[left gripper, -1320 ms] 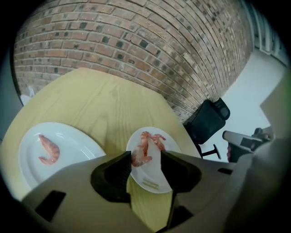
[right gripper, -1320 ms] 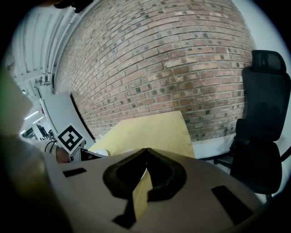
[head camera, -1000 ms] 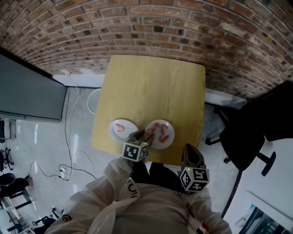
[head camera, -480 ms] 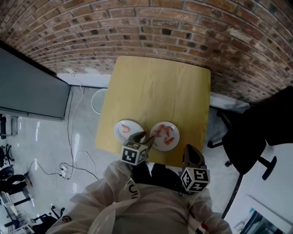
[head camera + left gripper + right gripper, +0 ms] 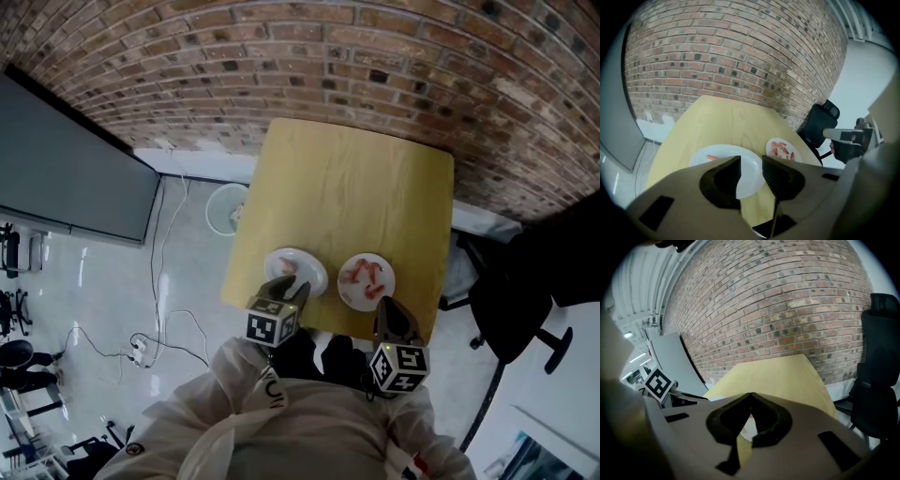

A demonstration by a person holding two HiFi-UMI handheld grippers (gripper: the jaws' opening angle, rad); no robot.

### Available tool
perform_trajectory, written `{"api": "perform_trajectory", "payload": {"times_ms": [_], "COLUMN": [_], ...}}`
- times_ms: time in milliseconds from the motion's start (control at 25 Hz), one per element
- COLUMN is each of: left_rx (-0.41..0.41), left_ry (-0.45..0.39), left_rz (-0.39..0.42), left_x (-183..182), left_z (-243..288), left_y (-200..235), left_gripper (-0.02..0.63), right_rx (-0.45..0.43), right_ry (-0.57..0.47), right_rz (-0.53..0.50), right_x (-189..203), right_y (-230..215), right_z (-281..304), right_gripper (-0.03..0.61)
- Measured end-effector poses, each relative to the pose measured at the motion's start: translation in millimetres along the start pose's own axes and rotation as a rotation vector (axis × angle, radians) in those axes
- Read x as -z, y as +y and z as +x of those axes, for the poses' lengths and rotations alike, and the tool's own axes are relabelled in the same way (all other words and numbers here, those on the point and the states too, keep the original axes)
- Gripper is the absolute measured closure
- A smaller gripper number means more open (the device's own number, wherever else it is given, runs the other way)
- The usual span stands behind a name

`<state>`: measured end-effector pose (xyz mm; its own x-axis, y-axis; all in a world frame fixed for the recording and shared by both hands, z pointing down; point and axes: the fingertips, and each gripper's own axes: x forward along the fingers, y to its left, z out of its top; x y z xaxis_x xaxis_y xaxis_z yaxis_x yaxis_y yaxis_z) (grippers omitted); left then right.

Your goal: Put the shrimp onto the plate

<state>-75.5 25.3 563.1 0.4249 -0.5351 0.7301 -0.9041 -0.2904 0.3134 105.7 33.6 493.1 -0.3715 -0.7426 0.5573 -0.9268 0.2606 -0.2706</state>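
Two white plates lie near the front edge of the yellow wooden table. The left plate carries one shrimp; the right plate holds several shrimp. My left gripper hovers at the left plate's near rim. In the left gripper view the left gripper is open with nothing between its pads; its jaws have just been closing. There the left plate and its shrimp show beyond it, the right plate further right. My right gripper is shut and empty, just off the table's front edge.
A brick wall stands behind the table. A black office chair is at the right. A white bin and loose cables are on the floor at the left, next to a dark panel.
The left gripper has drawn back from beside the right plate to the near rim of the left plate, and its jaws have narrowed. The right gripper pulled back slightly. The head view shifted.
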Motion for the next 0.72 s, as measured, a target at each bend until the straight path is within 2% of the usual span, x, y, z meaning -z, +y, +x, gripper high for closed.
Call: {"api": "perform_trajectory", "payload": {"times_ms": [360, 560, 720], "left_rx": [-0.032, 0.004, 0.025], "left_ry": [-0.042, -0.039, -0.076], "left_rz": [0.024, 0.063, 0.084], "left_x": [13, 25, 16], "left_z": [-42, -51, -64], "left_y": [50, 64, 68], "left_gripper": [0.559, 0.580, 0.591], "right_rx": [0.035, 0.075, 0.105], "right_ry": [-0.026, -0.050, -0.074], "right_rz": [0.002, 0.003, 0.013], "right_x": [7, 9, 11], "right_y": [51, 73, 89], "right_z": [-3, -10, -16], "right_gripper": [0.555, 0.555, 0.555]}}
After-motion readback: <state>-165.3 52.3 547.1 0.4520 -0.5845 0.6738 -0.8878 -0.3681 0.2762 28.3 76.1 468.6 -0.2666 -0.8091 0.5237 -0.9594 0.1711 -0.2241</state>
